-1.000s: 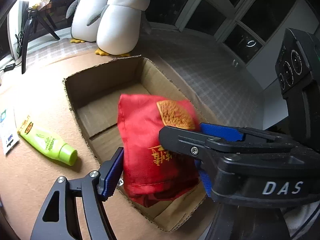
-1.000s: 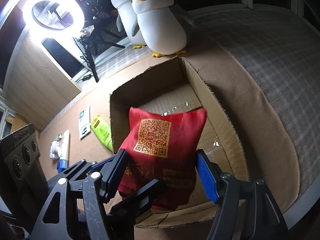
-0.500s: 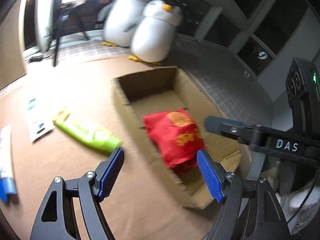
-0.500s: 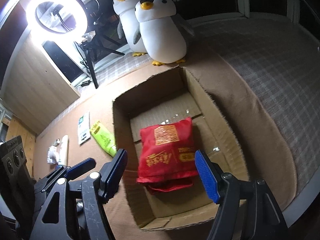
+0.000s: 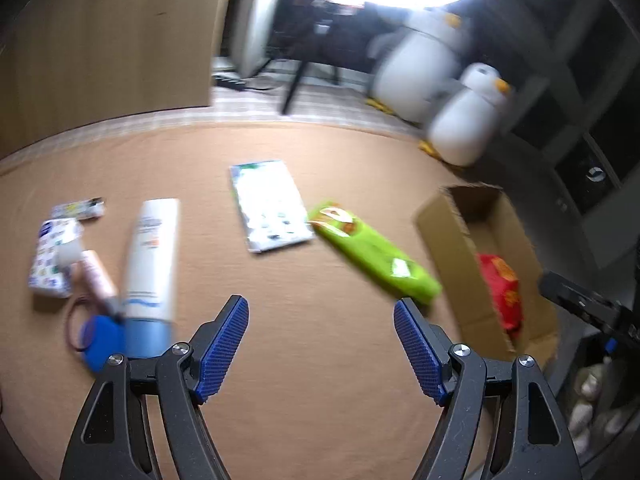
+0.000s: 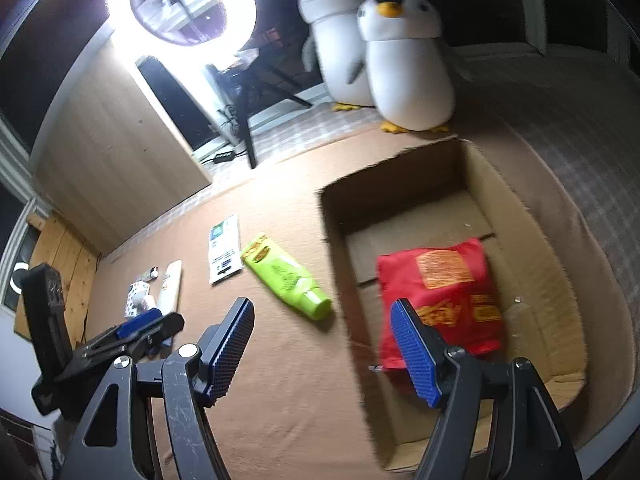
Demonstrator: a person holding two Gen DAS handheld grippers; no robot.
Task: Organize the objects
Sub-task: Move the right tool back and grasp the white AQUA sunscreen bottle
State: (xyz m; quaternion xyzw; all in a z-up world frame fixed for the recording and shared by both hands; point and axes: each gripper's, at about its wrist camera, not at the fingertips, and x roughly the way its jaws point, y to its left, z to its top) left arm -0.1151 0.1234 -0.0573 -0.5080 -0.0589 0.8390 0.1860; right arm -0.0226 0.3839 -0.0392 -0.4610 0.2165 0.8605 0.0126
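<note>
surface: tan cloth-covered table (image 6: 280, 392), ring light (image 6: 180, 4) and two plush penguins (image 6: 408, 72) at the far edge.
cardboard box (image 6: 340, 264): open-topped, red pouch (image 6: 444, 292) lying flat inside.
green tube (image 5: 372, 256): on the cloth, just beside the box.
white bottle (image 5: 152, 256): further left, near small packets.
left gripper (image 5: 320, 344): jaws apart, empty, above bare cloth.
right gripper (image 6: 324, 348): jaws apart, empty.

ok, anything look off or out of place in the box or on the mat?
Nothing damaged or spilled. The red fabric pouch lies flat in the open cardboard box. The lime-green tube, white leaflet and white bottle lie loose on the brown mat, unsorted. Both grippers are open and empty.
</note>
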